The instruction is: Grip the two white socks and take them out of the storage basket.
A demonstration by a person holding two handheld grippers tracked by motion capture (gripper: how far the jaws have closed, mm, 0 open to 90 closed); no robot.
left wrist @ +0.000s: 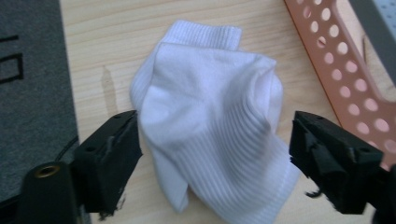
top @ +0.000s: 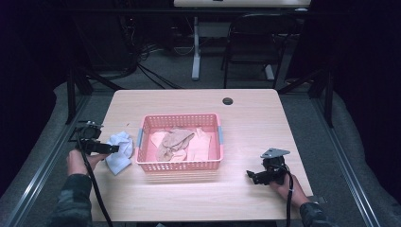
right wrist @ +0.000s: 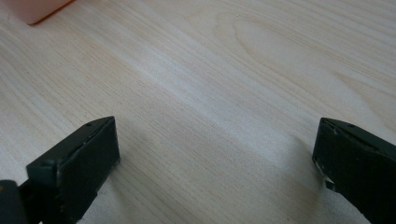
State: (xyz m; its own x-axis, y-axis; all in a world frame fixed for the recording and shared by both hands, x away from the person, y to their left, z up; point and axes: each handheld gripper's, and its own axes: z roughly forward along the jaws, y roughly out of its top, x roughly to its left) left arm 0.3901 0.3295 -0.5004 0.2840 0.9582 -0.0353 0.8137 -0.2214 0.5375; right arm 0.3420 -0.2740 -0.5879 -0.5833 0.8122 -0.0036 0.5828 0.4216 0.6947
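Observation:
A white sock (top: 120,150) lies crumpled on the table just left of the pink basket (top: 179,165). In the left gripper view the sock (left wrist: 210,121) rests on the wood between my jaws, which stand wide apart and do not press on it. My left gripper (top: 112,149) is open at the sock's left side. The basket holds tan and pale pink socks (top: 175,142). My right gripper (top: 250,177) stands open near the table's front right, with bare wood between its fingers (right wrist: 79,158).
The basket's perforated wall (left wrist: 345,70) rises close to the right of the sock. A round cable hole (top: 228,100) sits near the table's far edge. The table's left edge (left wrist: 65,70) runs just beside the left gripper. A chair (top: 255,42) stands beyond the table.

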